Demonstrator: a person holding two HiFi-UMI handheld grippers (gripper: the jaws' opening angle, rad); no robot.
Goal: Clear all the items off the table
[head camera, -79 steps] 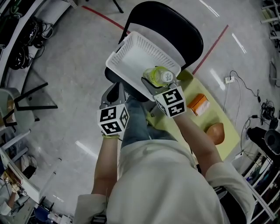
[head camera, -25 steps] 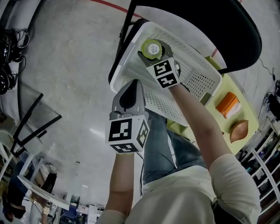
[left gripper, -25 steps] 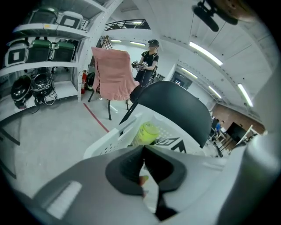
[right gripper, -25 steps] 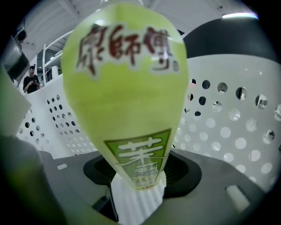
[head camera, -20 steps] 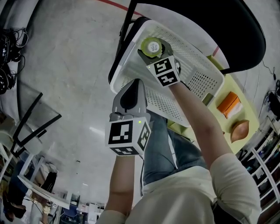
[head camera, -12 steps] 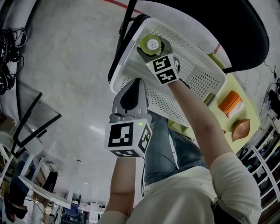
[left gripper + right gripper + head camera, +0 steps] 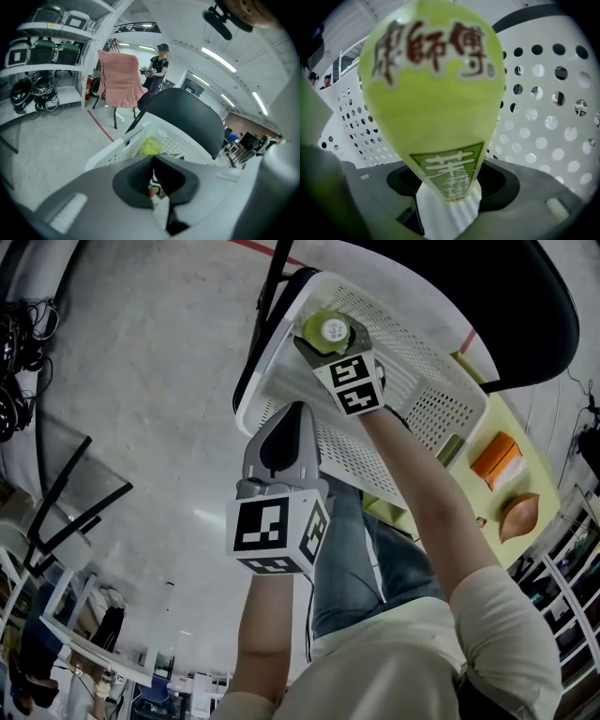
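drop-off step: the right gripper point(image 7: 325, 343) jaws have just been opening around the green bottle point(image 7: 333, 330), which sits inside the white basket point(image 7: 422, 352) (left gripper point(image 7: 296, 414) closed, empty). next, probably: withdraw cleanly, then fetch the orange box point(image 7: 494, 456).

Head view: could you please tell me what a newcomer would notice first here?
A bright green bottle sits between the jaws of the right gripper, which have just been opening, inside the white perforated basket on a black chair. The left gripper hovers shut by the basket's near rim.
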